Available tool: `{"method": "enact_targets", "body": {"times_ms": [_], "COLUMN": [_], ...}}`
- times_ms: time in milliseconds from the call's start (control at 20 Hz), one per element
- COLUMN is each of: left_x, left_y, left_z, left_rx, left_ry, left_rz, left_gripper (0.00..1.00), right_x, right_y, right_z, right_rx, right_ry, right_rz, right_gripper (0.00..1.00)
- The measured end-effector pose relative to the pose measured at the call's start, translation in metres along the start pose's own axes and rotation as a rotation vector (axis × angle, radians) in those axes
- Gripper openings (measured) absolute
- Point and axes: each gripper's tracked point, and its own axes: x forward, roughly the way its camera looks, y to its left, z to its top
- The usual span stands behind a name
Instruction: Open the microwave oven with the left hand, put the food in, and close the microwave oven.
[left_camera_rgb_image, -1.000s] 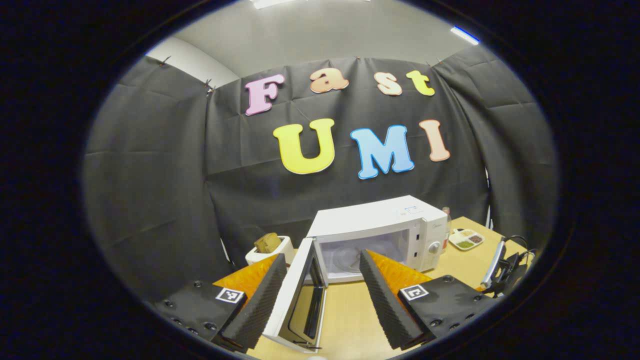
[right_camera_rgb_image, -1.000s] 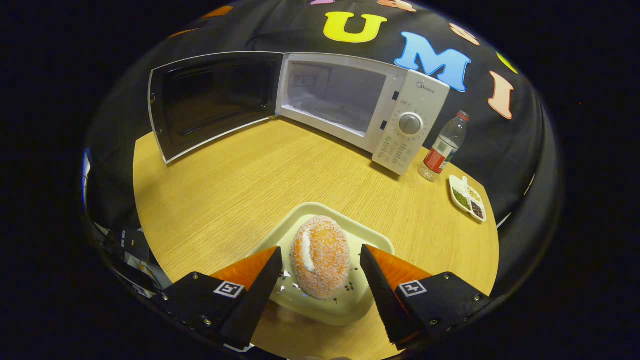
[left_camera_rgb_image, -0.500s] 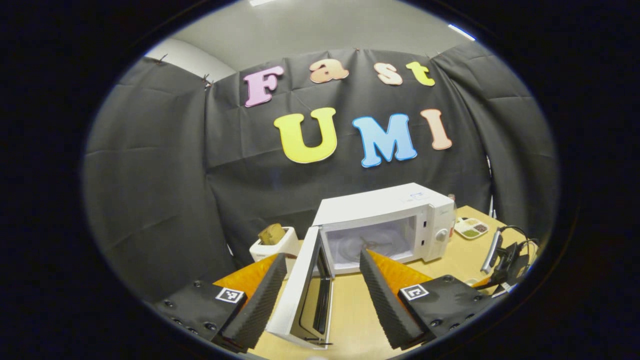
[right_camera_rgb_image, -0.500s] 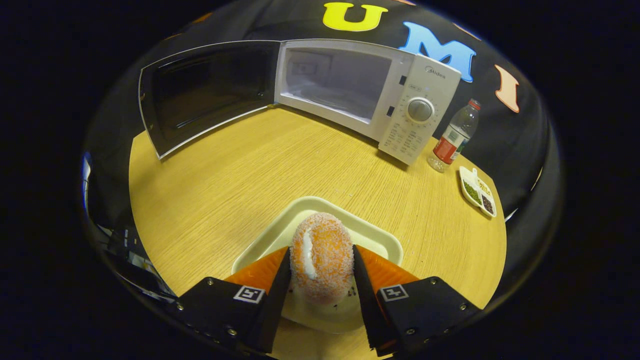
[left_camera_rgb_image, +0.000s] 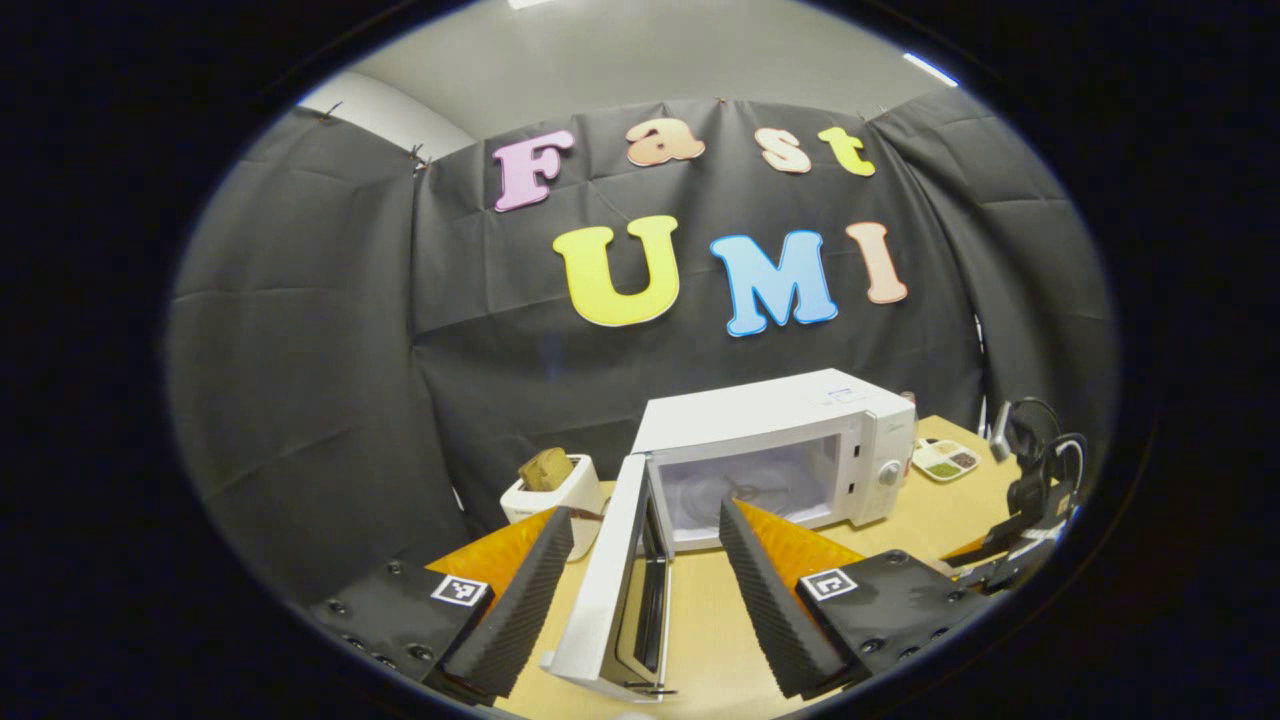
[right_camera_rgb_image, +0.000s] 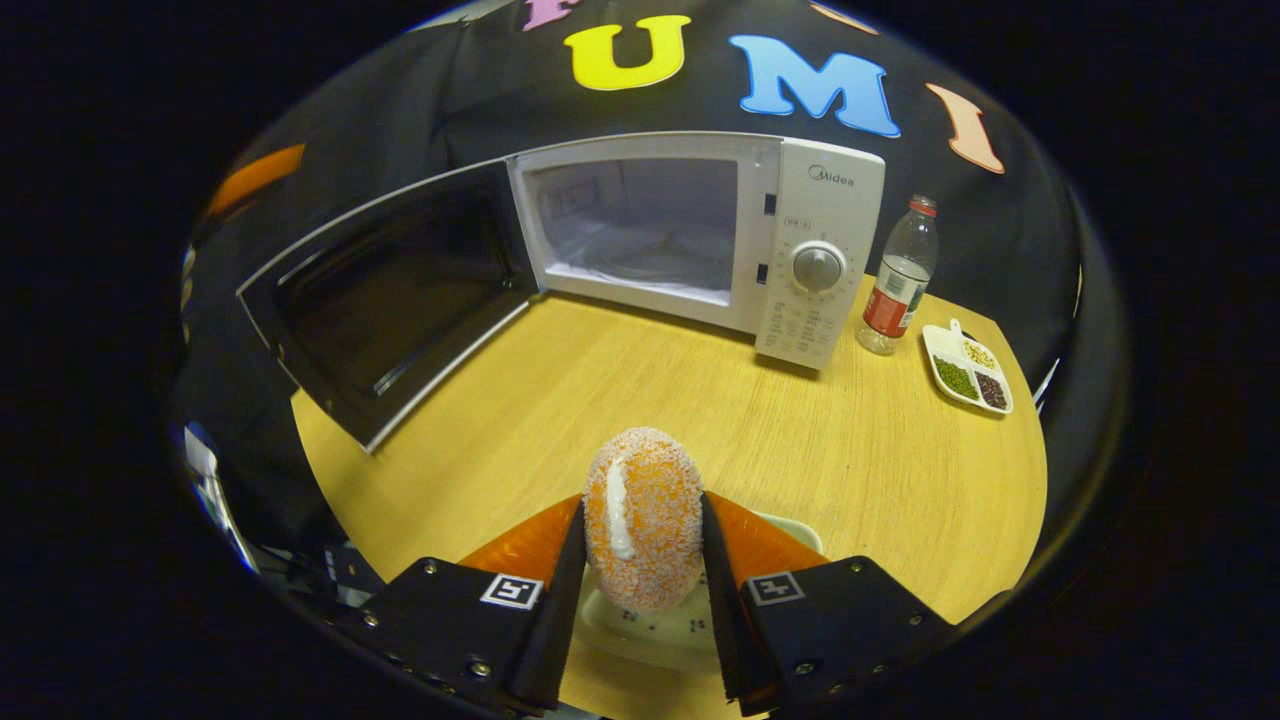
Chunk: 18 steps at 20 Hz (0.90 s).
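Observation:
A white microwave (right_camera_rgb_image: 810, 230) stands at the back of the wooden table (right_camera_rgb_image: 870, 480) with its door (right_camera_rgb_image: 380, 300) swung wide to the left, cavity bare. My right gripper (right_camera_rgb_image: 640, 560) is shut on a sugar-coated orange doughnut (right_camera_rgb_image: 642, 515), held above a pale plate (right_camera_rgb_image: 650, 630). In the left gripper view, my left gripper (left_camera_rgb_image: 640, 570) is open; the door's edge (left_camera_rgb_image: 615, 590) stands between its fingers without touching them, and the microwave (left_camera_rgb_image: 780, 450) lies beyond. The other gripper (left_camera_rgb_image: 1020, 530) sits at the far right of that view.
A plastic bottle with a red label (right_camera_rgb_image: 895, 290) and a small divided dish of beans (right_camera_rgb_image: 968, 368) stand right of the microwave. A white toaster with bread (left_camera_rgb_image: 550, 490) sits left of the microwave, behind the door.
My right gripper closed on the doughnut and raised it off the plate, tilting up to face the microwave. The left gripper stayed open by the door edge.

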Motion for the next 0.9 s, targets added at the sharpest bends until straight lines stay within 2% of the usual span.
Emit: {"method": "enact_targets", "body": {"times_ms": [100,150,350,500,550,600,650,750,900], "left_x": [0.002,0.003,0.008,0.010,0.010,0.012,0.014,0.015,0.014], "left_y": [0.003,0.005,0.014,0.018,0.018,0.019,0.019,0.019,0.018], "left_z": [-0.001,0.000,0.004,0.005,0.003,0.003,0.003,0.001,-0.003], "left_rx": [0.000,0.004,0.012,0.019,0.020,0.019,0.020,0.018,0.013], "left_ry": [0.002,-0.001,-0.012,-0.012,-0.009,-0.011,-0.013,-0.018,-0.024], "left_rz": [-0.010,-0.012,-0.013,-0.015,-0.016,-0.015,-0.014,-0.013,-0.023], "left_gripper": [0.94,0.98,1.00,0.94,0.94,1.00,0.98,1.00,0.98], "right_x": [0.008,0.014,0.049,0.081,0.093,0.104,0.116,0.141,0.170], "right_y": [0.014,0.020,0.036,0.043,0.045,0.047,0.048,0.046,0.037], "right_z": [0.031,0.045,0.089,0.117,0.125,0.134,0.142,0.155,0.183], "right_rx": [0.086,0.126,0.260,0.370,0.411,0.449,0.474,0.499,0.528], "right_ry": [-0.052,-0.078,-0.149,-0.204,-0.222,-0.243,-0.264,-0.308,-0.381], "right_rz": [0.034,0.046,0.073,0.072,0.066,0.064,0.051,0.022,-0.066], "right_gripper": [0.59,0.59,0.59,0.59,0.59,0.59,0.59,0.59,0.59]}}
